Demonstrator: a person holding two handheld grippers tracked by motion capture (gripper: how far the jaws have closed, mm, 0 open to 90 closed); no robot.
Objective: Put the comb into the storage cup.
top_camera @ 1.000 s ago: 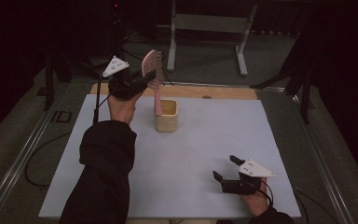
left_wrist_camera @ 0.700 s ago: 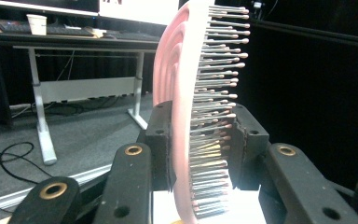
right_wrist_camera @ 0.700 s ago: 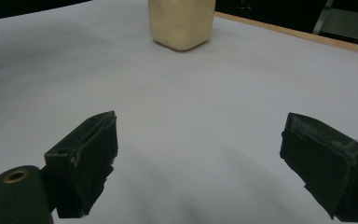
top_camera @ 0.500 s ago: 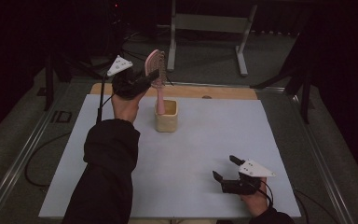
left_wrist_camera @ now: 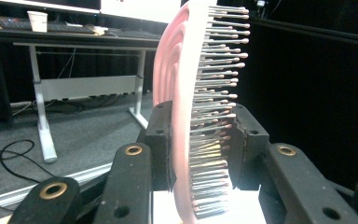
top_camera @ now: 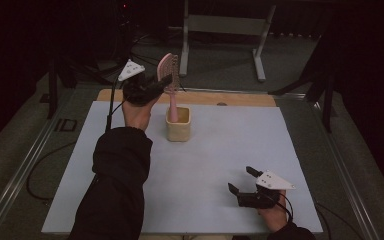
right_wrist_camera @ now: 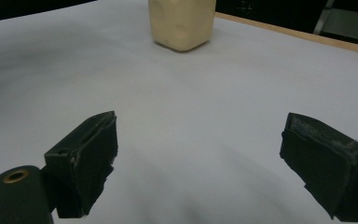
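White sheeting (top_camera: 220,165) covered the table, with a bare wooden strip (top_camera: 240,98) along its far edge and dark floor and a metal stand (top_camera: 220,25) beyond. Near that far edge, left of centre, stood a small cream cup (top_camera: 179,129).

At inspection the left gripper (top_camera: 162,85) was clamped on a pink hairbrush (top_camera: 169,75), its jaws pressing the head from both sides: one pad against the smooth back, the other against the bristles (left_wrist_camera: 216,93). The brush stood upright, long axis near vertical, head uppermost and handle pointing down, with the handle's lower end already inside the cup's mouth. How deep it reached could not be told. The cup lay directly below the grip, so the coming move was judged to be a straight descent along the handle's axis, then release.

The right gripper (top_camera: 241,181) rested low at the near right of the sheet, jaws spread and empty, well apart from the cup (right_wrist_camera: 182,23) it faced. The left hand was plainly the nearer.

Open sheet surrounded the cup on all sides. The cup's rim was the one edge of concern: a tilted handle could catch it and tip the cup.
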